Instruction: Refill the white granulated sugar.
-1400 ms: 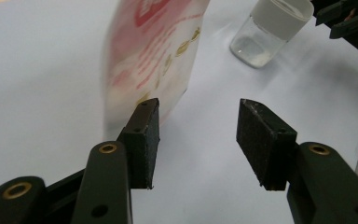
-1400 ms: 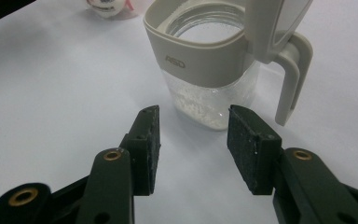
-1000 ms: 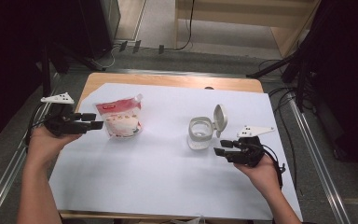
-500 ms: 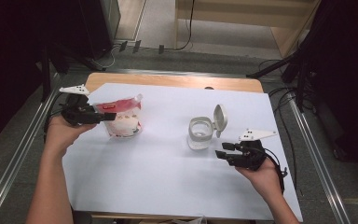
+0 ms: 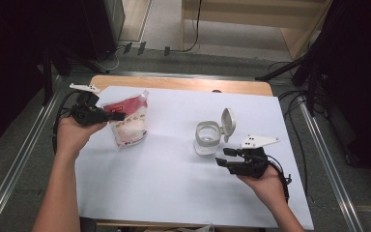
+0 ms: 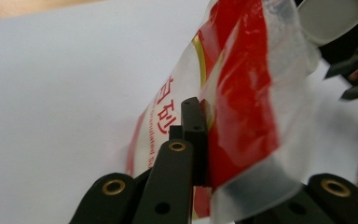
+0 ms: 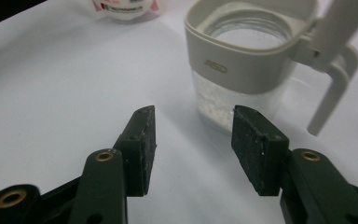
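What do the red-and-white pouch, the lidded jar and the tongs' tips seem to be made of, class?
Pouch: thin glossy plastic film, clear at its sealed edge, creased where the left tongs pinch it.
Jar: see-through body, glass or clear plastic, with a matt beige collar and flip lid that look like moulded plastic.
Right tongs: matt black, probably plastic, with rough, likely rubbery pads and brass-coloured rivets.
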Tool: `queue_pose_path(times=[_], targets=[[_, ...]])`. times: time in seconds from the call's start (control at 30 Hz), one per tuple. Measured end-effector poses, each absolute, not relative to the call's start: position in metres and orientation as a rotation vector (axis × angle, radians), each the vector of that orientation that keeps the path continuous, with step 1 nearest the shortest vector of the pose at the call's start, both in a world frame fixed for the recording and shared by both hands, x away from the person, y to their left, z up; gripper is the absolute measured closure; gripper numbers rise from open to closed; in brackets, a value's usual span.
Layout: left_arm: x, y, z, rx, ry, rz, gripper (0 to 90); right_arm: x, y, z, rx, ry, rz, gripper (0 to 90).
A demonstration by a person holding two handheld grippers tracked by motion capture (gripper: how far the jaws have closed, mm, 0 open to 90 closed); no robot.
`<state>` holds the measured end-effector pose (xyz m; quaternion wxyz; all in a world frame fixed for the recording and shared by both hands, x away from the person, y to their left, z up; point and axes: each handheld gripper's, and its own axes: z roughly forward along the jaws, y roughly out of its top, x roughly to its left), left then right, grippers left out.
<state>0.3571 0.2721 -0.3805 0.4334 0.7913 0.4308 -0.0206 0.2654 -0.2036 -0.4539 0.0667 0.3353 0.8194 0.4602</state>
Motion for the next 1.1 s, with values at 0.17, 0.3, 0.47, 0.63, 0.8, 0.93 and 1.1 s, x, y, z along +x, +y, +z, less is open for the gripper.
queue_pose_path(times=[0.17, 0.3, 0.47, 0.63, 0.8, 0.93, 1.1], targets=[[0.355, 0.258, -0.371, 1.997, 1.039, -0.063, 90.0, 0.264, -0.193, -0.454, 0.945, 2.502, 1.384, 50.9], [0.352, 0.247, -0.361, 1.987, 1.010, -0.110, 90.0, 0.264, -0.186, -0.455, 0.946, 2.498, 1.401, 48.4], [0.346, 0.229, -0.346, 1.987, 0.937, -0.139, 90.0, 0.264, -0.178, -0.453, 0.929, 2.482, 1.429, 47.5], [0.340, 0.210, -0.335, 1.991, 0.902, -0.191, 90.0, 0.263, -0.166, -0.454, 0.908, 2.509, 1.423, 47.5], [0.335, 0.194, -0.328, 2.023, 0.844, -0.188, 90.0, 0.261, -0.152, -0.458, 0.891, 2.514, 1.434, 46.8], [0.331, 0.183, -0.325, 2.054, 0.807, -0.171, 90.0, 0.260, -0.140, -0.464, 0.843, 2.532, 1.415, 46.8], [0.325, 0.171, -0.319, 2.072, 0.766, -0.168, 90.0, 0.262, -0.122, -0.472, 0.830, 2.558, 1.389, 47.1]])
